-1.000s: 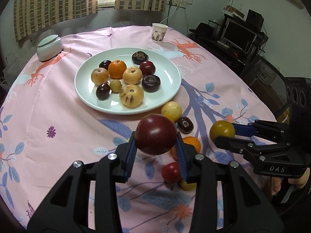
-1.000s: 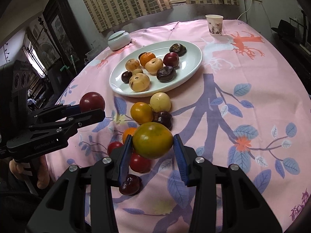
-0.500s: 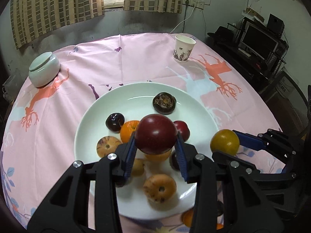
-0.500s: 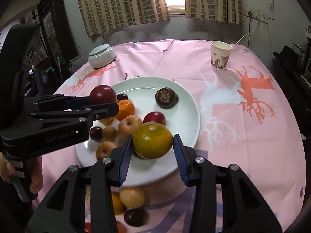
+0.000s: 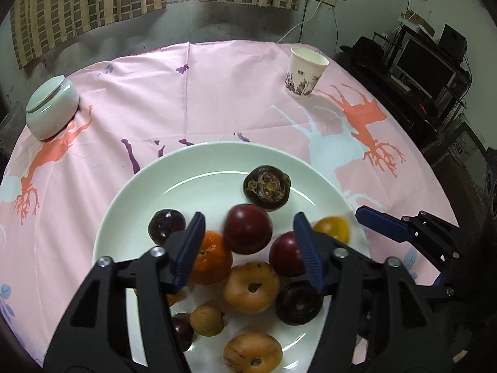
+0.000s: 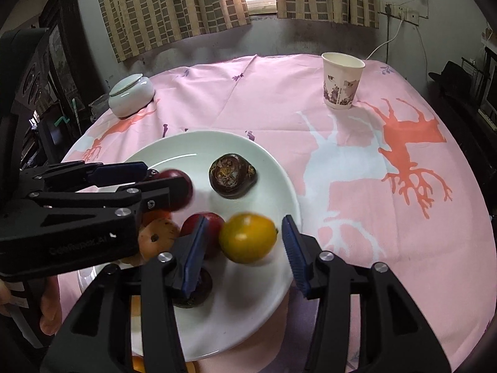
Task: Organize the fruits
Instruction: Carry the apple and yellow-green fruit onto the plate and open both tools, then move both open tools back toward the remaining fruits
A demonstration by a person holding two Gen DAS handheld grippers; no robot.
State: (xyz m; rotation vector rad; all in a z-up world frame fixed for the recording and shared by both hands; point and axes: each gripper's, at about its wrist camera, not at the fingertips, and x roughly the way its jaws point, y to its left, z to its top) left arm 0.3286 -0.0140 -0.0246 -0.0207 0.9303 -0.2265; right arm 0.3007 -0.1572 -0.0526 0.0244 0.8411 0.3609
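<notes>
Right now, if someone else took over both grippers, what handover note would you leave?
Left gripper: open above the plate, dark red fruit loose between its fingers, blurred.
Right gripper: open, yellow-orange fruit free between its fingers over the plate's right side.
Done: both fruits are at the plate with the others.
Left: confirm both settle, then fetch any fruit beyond the plate's near rim; that area is mostly hidden.

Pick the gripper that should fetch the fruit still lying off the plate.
Right, probably. Both are open, but the leftover orange fruit shows just under the right gripper, by the plate edge; the left wrist view shows none.
</notes>
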